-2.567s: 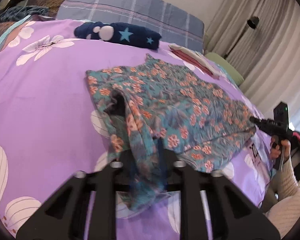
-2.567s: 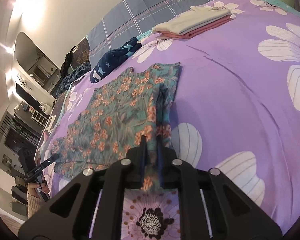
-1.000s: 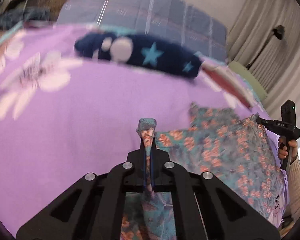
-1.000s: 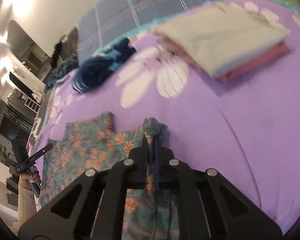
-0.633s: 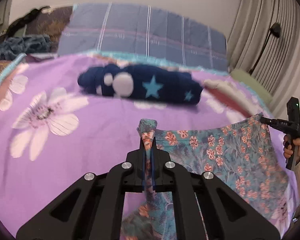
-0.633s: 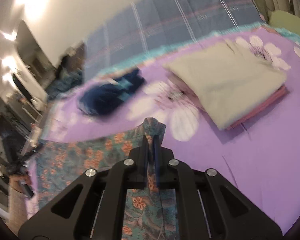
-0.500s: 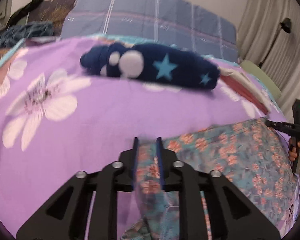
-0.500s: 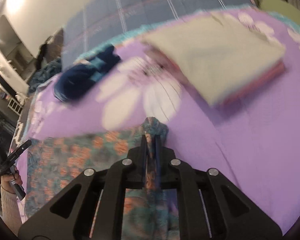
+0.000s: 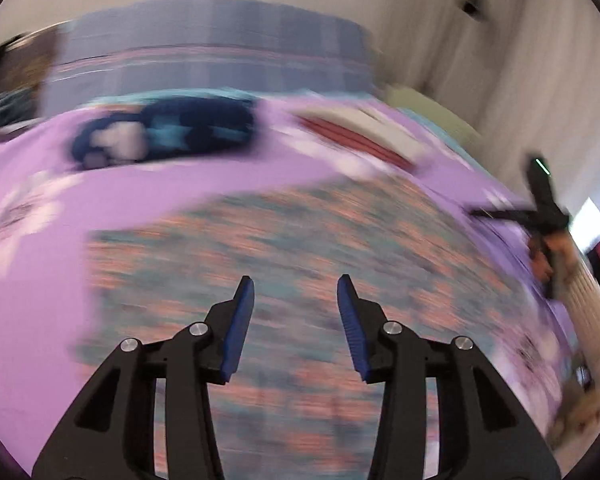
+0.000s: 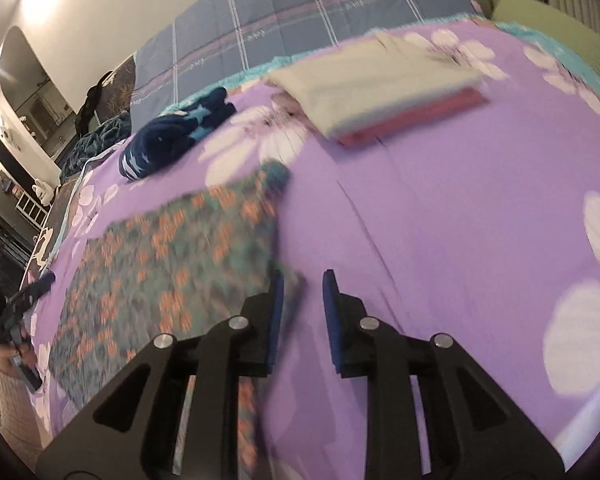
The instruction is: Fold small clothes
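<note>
Floral garment (image 9: 292, 248) lies flat on the purple bedspread (image 10: 460, 208), teal with orange flowers. In the left wrist view it's smeared by motion blur, so we can't make out print, hems or fold lines there. The right wrist view (image 10: 172, 256) is sharper: one corner bunched up towards the pillows, the near edge running under the gripper body and cut off from us.

Left gripper (image 9: 296, 284): jaws opening, blue pads well apart, nothing between them; we see the garment only behind and below them. Right gripper (image 10: 302, 280): jaws opening too, gap narrower. A blurred bit of fabric sits at the inner face of the left-hand pad; we can't tell whether it touches. The pads aren't pressing on it.

Each gripper shows up small at the frame edge of the other's view, held in a hand (image 9: 548, 256) with a knit sleeve; jaw detail there is unreadable.

Further out: dark blue star-print item (image 10: 176, 140) beyond the garment, well apart from it. Folded stack (image 10: 376, 80), pale on top, red at the bottom, near the plaid pillow (image 10: 300, 12). In the left view both are streaked. Dim furniture at the left edge of the right view is too dark to identify.
</note>
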A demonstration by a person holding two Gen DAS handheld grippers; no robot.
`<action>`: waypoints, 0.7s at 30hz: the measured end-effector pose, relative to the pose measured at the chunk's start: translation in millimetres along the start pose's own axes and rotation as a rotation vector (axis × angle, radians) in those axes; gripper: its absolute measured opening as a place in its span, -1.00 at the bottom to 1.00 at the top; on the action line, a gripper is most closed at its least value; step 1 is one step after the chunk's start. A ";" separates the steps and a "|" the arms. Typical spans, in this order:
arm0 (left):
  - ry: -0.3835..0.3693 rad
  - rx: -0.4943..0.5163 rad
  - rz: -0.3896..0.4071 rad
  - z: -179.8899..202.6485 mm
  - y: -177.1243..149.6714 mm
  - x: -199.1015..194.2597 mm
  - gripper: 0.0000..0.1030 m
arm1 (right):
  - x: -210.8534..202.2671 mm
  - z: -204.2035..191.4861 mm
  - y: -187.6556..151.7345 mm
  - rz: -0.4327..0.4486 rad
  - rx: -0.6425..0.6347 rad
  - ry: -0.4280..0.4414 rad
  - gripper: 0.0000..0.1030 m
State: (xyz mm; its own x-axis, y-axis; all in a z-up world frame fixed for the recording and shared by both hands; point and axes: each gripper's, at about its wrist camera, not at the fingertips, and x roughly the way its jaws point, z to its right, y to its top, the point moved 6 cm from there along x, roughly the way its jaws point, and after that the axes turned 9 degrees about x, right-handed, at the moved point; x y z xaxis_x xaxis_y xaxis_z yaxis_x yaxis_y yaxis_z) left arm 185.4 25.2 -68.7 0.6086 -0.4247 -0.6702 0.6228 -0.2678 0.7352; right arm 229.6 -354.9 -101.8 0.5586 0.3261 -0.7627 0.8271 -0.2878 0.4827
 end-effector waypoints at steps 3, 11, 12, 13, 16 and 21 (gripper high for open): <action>-0.151 0.135 -0.044 96.9 -1.2 27.2 -0.15 | -8.1 11.3 -9.4 -0.016 0.031 0.025 -0.65; -0.292 0.395 -0.095 243.6 -10.7 71.7 0.02 | -40.1 24.8 -45.6 -0.044 0.001 0.108 -0.65; -0.284 0.432 -0.109 254.7 -12.5 79.3 0.02 | -44.7 27.5 -49.5 -0.042 0.005 0.119 -0.65; -0.270 0.450 -0.116 259.5 -13.6 83.8 0.02 | -49.9 30.4 -54.6 -0.040 0.006 0.128 -0.65; -0.218 0.489 -0.133 265.3 -10.1 102.5 0.02 | -66.6 37.4 -70.7 -0.026 0.003 0.154 -0.65; -0.171 0.479 -0.122 264.5 2.9 111.8 -0.57 | -87.1 35.9 -92.2 -0.020 -0.017 0.215 -0.65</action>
State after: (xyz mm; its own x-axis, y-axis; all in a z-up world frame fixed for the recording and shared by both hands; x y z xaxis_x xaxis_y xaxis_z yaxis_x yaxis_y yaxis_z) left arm 125.2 -251.8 -114.7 0.4316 -0.4898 -0.7575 0.3650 -0.6731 0.6432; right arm 102.5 -389.1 -95.3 0.5406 0.5171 -0.6636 0.8383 -0.2647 0.4767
